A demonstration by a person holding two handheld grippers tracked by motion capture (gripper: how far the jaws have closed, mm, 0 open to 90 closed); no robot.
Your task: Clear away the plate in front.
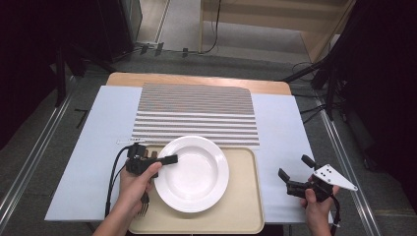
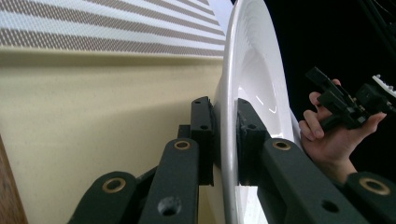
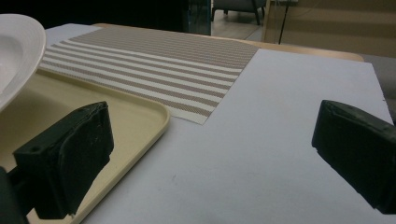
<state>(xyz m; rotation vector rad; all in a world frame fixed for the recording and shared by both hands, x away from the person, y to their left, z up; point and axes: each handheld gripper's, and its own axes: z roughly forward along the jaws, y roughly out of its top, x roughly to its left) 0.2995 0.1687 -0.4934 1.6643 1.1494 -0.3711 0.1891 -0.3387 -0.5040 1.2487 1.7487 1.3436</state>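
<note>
The left gripper (image 1: 164, 160) pinches the near-left rim of the white plate (image 1: 196, 169) over the beige tray (image 1: 246, 206), a hold suited to carrying it toward the striped placemat (image 1: 196, 110) beyond, while the right gripper (image 1: 295, 172) waits spread wide at the near right, clear of its path.

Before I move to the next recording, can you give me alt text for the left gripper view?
The left gripper has its black jaws shut on the rim of a round white plate, above a beige plastic tray. A brown-striped woven placemat lies beyond; the person's right hand holds the right gripper farther off.
</note>
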